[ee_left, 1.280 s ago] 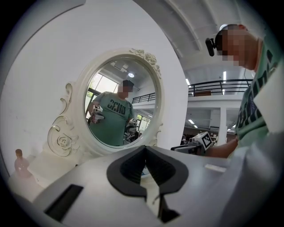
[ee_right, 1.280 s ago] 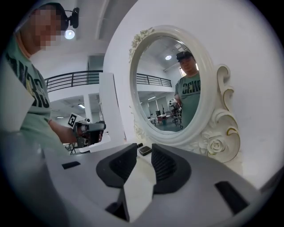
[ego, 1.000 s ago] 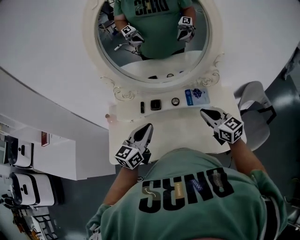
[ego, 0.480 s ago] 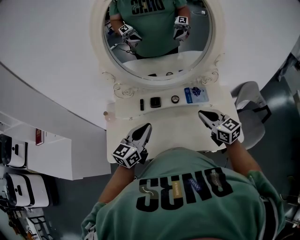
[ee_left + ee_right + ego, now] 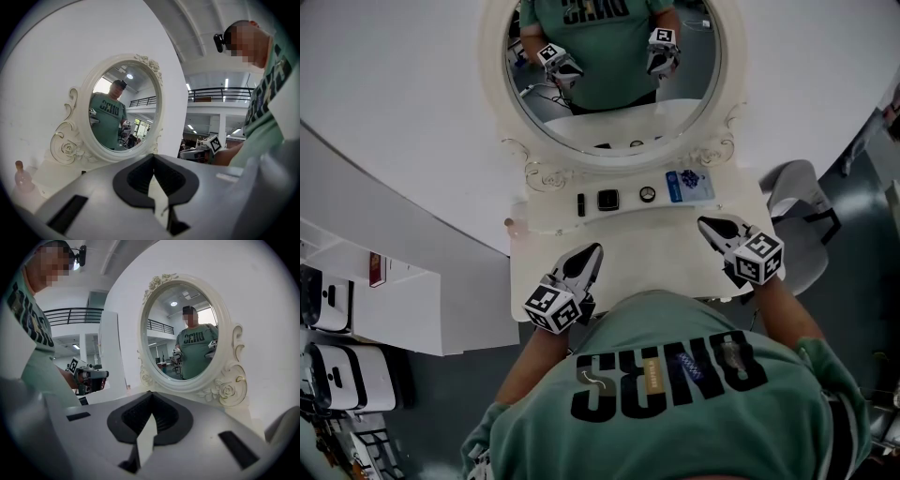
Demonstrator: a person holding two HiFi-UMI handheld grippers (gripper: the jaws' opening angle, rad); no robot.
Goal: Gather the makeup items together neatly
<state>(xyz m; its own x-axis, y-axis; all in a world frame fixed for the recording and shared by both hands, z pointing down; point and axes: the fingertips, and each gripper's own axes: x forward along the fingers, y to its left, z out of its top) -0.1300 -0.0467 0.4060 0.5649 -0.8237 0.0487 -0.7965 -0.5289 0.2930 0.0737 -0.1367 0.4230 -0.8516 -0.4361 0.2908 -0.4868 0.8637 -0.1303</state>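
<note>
Head view dim and flat. Gripper views bright from ceiling lights, heavy fisheye distortion, dark vignetted corners, sharp focus.

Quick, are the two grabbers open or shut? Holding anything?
Left gripper: shut, holding nothing.
Right gripper: shut, holding nothing.

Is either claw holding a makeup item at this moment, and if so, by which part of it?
Nothing is held. The left claw and the right claw are both shut, with nothing between their jaws.
</note>
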